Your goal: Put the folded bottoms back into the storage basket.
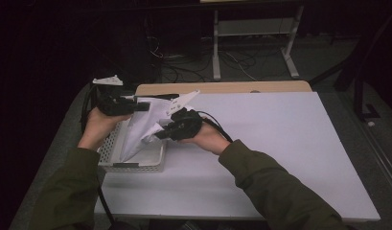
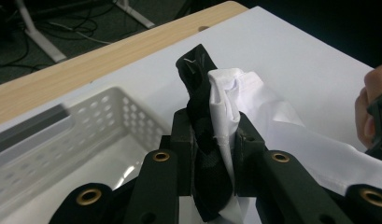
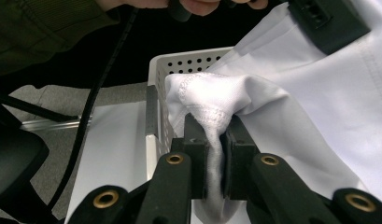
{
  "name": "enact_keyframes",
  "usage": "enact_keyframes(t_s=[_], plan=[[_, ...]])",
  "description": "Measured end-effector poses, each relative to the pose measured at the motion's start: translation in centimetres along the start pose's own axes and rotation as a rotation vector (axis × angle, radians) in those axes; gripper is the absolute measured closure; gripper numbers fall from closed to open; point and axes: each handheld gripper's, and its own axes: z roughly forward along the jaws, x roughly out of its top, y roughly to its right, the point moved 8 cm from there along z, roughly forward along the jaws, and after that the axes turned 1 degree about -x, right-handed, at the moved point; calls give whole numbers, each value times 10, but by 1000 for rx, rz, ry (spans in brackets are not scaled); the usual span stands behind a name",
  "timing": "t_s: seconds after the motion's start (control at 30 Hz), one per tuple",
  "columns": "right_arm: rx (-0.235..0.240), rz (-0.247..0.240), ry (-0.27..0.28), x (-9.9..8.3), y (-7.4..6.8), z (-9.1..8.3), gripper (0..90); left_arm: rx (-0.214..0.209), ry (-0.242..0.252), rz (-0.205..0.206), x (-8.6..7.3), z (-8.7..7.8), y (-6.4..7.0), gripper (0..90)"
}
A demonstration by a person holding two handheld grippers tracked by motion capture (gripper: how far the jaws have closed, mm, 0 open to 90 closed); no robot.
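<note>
White board (image 1: 280,143) covers the table, bare from the centre out to 3 o'clock. Perforated basket (image 1: 131,165) sits at its 9 o'clock edge. White cloth (image 1: 145,127) hangs stretched between both grippers above the basket, lower end dipping inside. Left gripper (image 2: 212,140) at 10 o'clock: jaws nearly shut, pinching bunched cloth with a black strip. Right gripper (image 3: 215,154) just beside it: jaws clamped on a stitched hem.
</note>
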Motion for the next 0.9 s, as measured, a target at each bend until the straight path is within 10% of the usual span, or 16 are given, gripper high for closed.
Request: enact_keyframes(t_s=[0.9], plan=[[63, 8, -130, -18, -8, 75, 741, 173, -94, -77, -60, -6, -70, 744]])
